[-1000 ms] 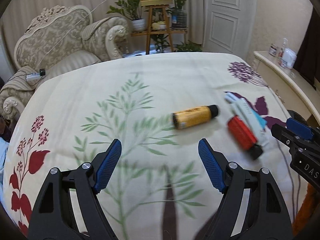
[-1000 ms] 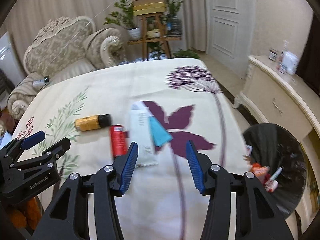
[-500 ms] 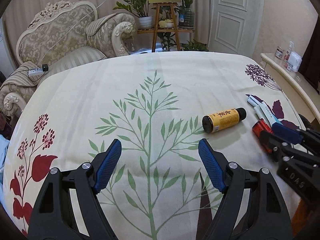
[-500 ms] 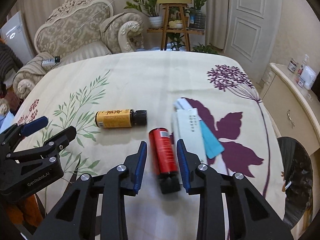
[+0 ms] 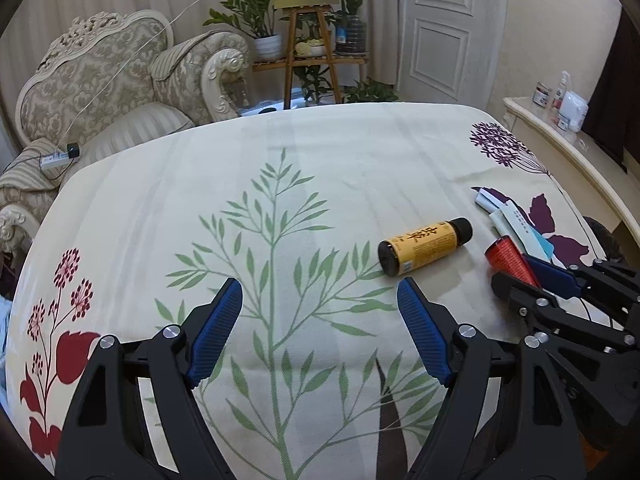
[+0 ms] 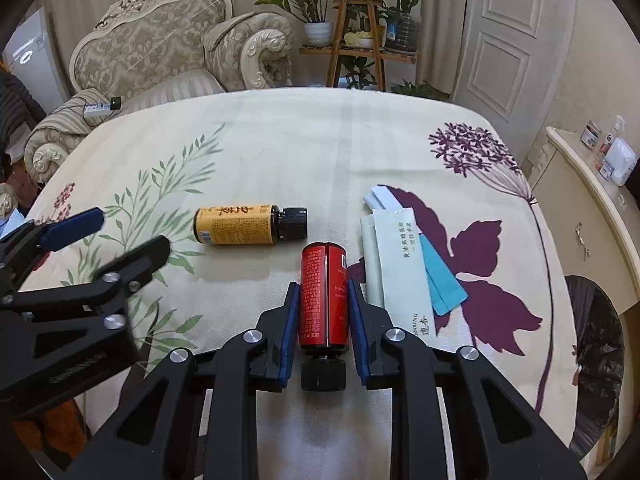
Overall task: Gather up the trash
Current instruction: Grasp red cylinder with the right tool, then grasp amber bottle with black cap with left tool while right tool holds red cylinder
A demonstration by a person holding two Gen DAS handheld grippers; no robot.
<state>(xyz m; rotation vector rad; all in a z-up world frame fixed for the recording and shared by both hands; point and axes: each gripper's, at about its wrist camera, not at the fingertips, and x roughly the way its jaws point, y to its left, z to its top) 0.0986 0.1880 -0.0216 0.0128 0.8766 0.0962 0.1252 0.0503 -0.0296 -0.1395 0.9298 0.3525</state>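
A red bottle (image 6: 322,272) with a black cap lies on the floral cloth (image 6: 304,152). It sits between the fingers of my right gripper (image 6: 323,286), whose jaws are closing with both blue pads against its sides. The left wrist view shows the same red bottle (image 5: 508,258) in the right gripper (image 5: 511,270) at the right edge. A yellow bottle (image 5: 424,246) with a black cap lies on its side just left of it. My left gripper (image 5: 319,286) hovers open over the cloth, short of the yellow bottle (image 6: 236,225), holding nothing.
Pale paper sachets (image 6: 396,264) and a blue one (image 6: 442,280) lie right of the red bottle. A bin lined with a black bag (image 6: 596,360) stands off the right edge beside a cream cabinet (image 6: 580,208). An armchair (image 6: 160,52) and a plant stand (image 6: 356,40) are beyond the far edge.
My right gripper has moved left from the sachets to the red bottle, and its jaws have narrowed onto it. The left gripper has stayed open and almost still.
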